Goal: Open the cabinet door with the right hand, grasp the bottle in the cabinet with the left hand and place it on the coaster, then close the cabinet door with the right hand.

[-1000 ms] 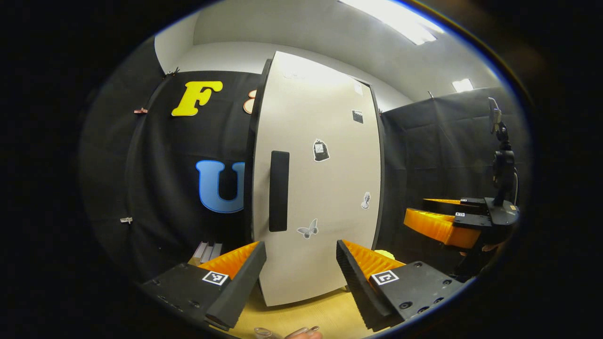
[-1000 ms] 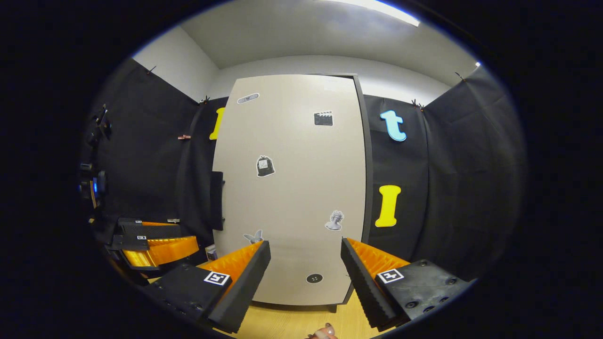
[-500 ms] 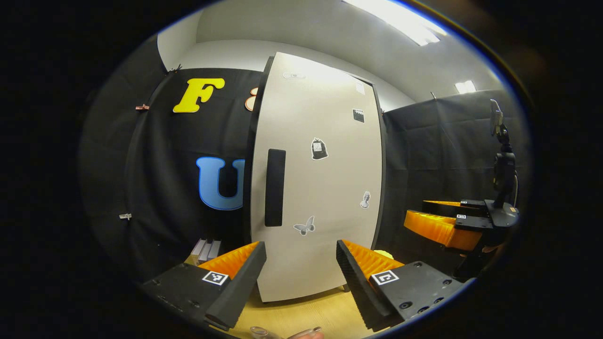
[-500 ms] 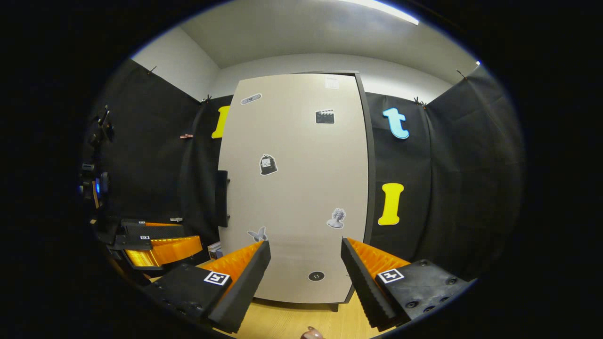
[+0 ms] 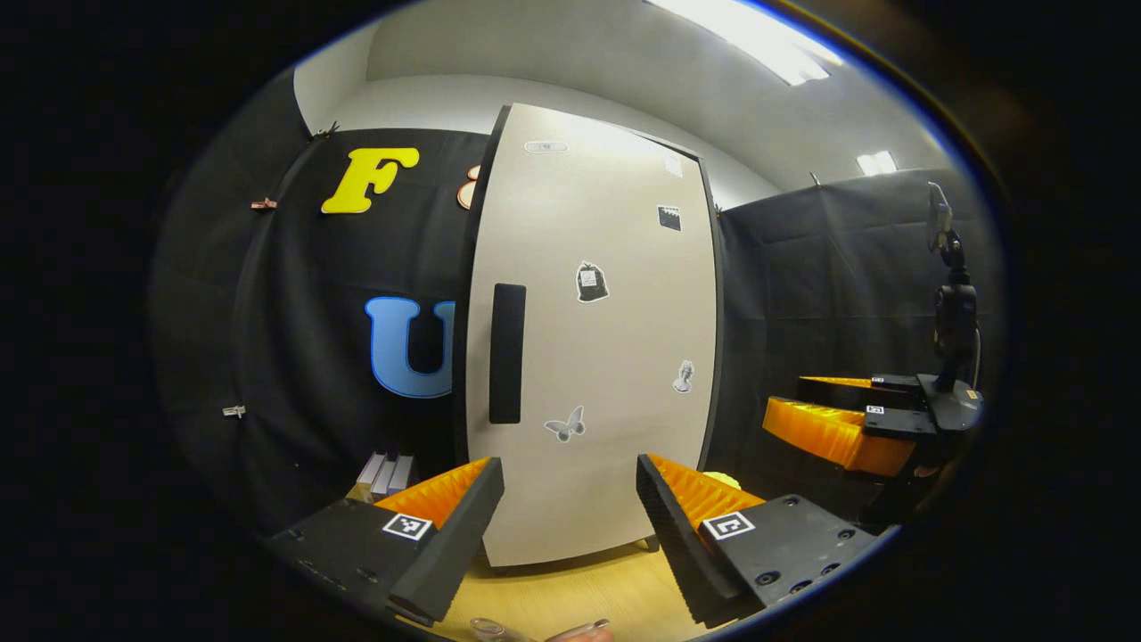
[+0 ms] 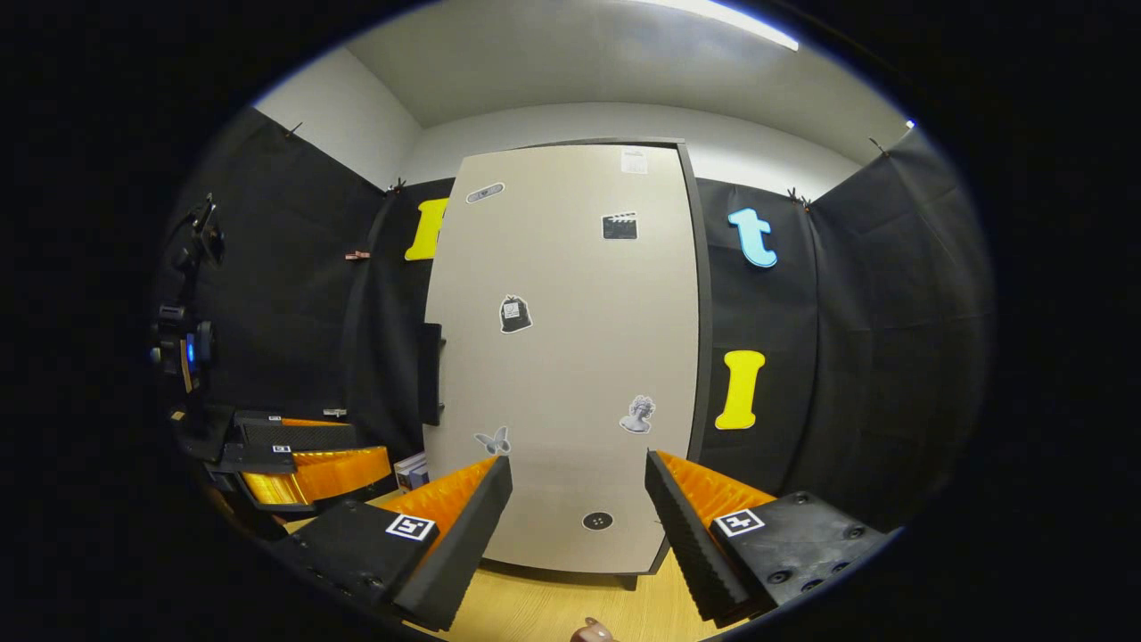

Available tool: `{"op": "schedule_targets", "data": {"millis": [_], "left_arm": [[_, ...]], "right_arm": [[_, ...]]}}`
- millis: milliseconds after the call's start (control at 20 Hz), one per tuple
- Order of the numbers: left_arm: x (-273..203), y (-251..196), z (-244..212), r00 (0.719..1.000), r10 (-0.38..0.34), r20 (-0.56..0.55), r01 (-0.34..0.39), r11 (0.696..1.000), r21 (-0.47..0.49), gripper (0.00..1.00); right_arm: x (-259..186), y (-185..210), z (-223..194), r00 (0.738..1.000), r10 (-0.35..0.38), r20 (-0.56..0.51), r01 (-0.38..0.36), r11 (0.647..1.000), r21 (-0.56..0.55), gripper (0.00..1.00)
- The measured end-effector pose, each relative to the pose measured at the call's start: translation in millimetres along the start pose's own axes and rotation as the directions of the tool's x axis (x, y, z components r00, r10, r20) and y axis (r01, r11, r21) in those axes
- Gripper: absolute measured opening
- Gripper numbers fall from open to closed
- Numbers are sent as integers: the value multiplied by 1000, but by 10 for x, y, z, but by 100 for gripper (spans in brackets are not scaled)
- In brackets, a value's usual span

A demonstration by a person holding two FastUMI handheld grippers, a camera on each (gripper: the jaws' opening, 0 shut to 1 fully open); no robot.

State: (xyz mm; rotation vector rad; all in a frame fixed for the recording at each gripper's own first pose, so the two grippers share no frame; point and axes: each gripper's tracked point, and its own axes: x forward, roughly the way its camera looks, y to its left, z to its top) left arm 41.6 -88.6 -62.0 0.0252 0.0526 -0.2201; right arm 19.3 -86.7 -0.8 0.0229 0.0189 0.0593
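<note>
Both grippers are held level in front of the cabinet door (image 6: 570, 357), apart from it, pointing at its face. The left gripper (image 5: 566, 526) has its fingers spread wide with nothing between them, aimed at the door's lower half near the handle side. The right gripper (image 6: 575, 530) is likewise spread wide and bare, facing the door's lower middle. From the left gripper view, the right gripper (image 5: 838, 428) hangs off to the door's hinge side, its fingers parted too.
</note>
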Motion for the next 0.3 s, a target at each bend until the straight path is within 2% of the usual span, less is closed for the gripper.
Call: {"op": "schedule_targets", "data": {"millis": [300], "left_arm": [[-3,-3,34,1000,3,4,-3,1000,13,94]], "right_arm": [[-16,27,-9,1000,9,-11,-9,1000,-10,97]]}}
